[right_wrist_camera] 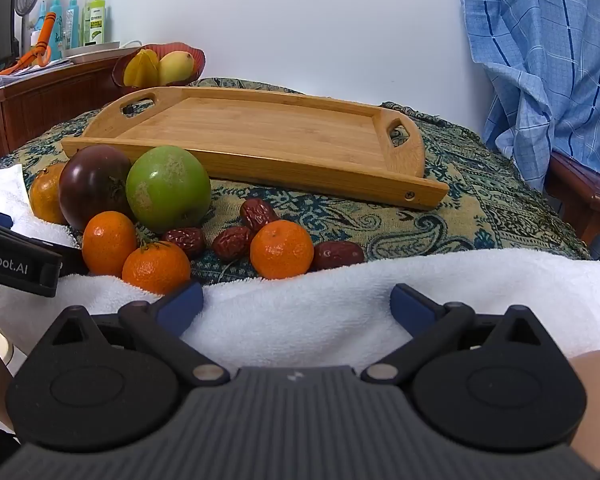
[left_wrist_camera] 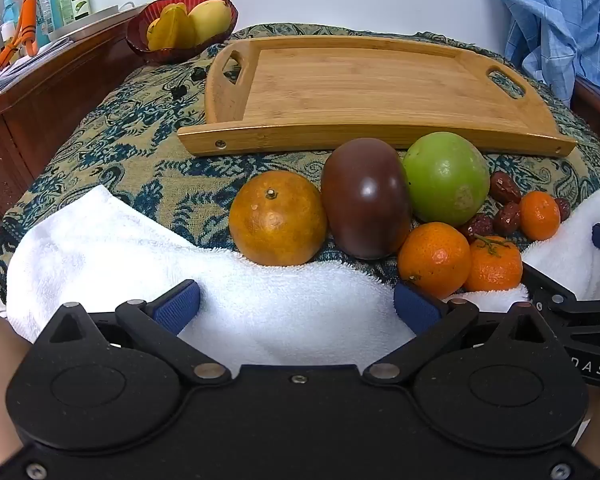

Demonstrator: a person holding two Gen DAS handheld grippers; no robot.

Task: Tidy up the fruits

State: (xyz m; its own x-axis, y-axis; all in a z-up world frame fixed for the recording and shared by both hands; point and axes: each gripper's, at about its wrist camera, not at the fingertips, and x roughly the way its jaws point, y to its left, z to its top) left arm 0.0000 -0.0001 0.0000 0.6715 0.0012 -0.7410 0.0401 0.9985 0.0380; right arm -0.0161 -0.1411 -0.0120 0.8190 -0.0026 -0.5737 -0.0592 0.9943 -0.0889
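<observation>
Bamboo tray (left_wrist_camera: 364, 84) lies empty beyond the fruit. Both claws gape with nothing between them; the left gripper (left_wrist_camera: 296, 308) faces the large orange (left_wrist_camera: 277, 218), while the right gripper (right_wrist_camera: 296, 306) sits nearer the small mandarin (right_wrist_camera: 281, 249).

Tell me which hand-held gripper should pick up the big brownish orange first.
Probably left. The big orange lies just ahead of the open left hand-held gripper; from the right hand-held gripper it sits far left, behind the dark fruit.

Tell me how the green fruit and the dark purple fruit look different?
The green fruit is light green with rough pale patches; the purple fruit is very dark, smooth and shiny. The green one looks rounder, the purple one more egg-shaped. Both are big, touch each other and lie before the tray.
</observation>
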